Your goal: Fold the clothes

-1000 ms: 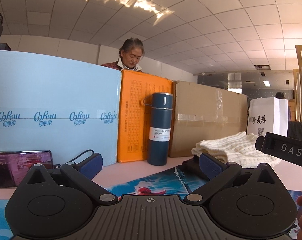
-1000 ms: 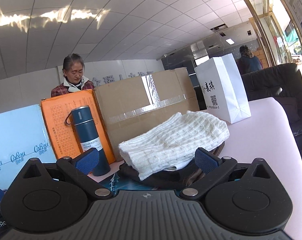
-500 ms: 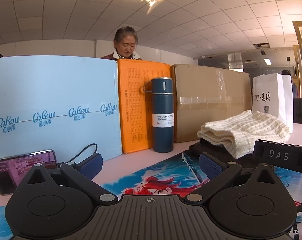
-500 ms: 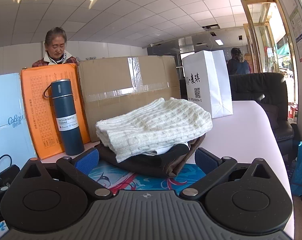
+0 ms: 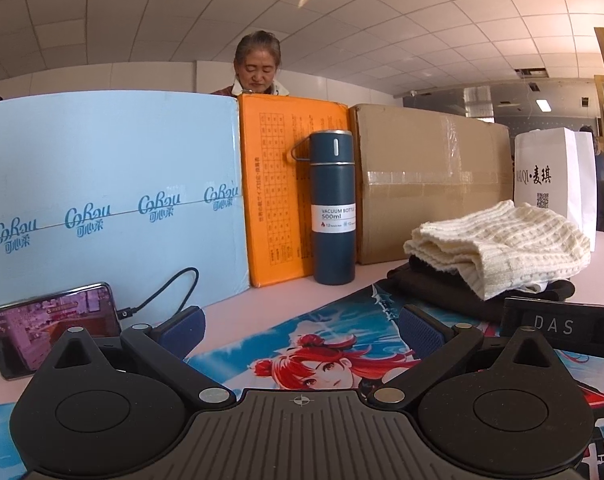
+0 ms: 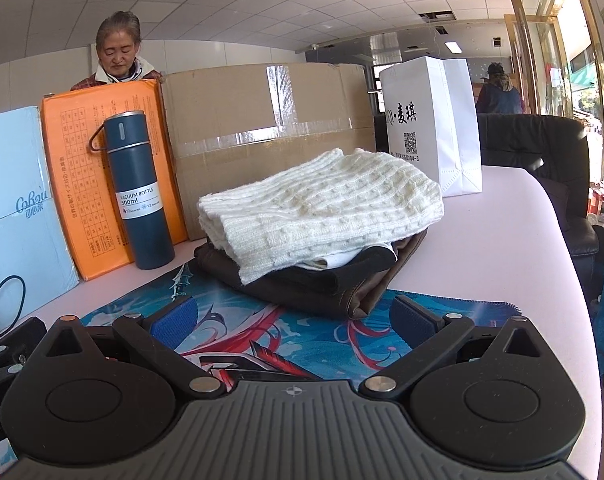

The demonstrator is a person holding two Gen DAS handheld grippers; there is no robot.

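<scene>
Shop or office: tiled ceiling [image 6: 262,8], stacked cartons [image 6: 262,136], glass doors [image 6: 557,52].

The cream sweater [image 6: 321,204] is a chunky ribbed knit, soft and matt, on smoother dark brown cloth [image 6: 325,288] with stitched hems. The flask [image 6: 136,188] looks like satin-painted metal with a paper label. At twelve o'clock the cardboard box [image 6: 270,120] carries glossy tape. The mat [image 6: 317,336] is smooth printed cloth; each claw [image 6: 294,320] is matt black plastic with blue textured pads [image 6: 411,318].

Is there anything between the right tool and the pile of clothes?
Nothing visible. Only bare printed mat lies between the open right tool and the pile of clothes. The bottle stands off to the left.
</scene>
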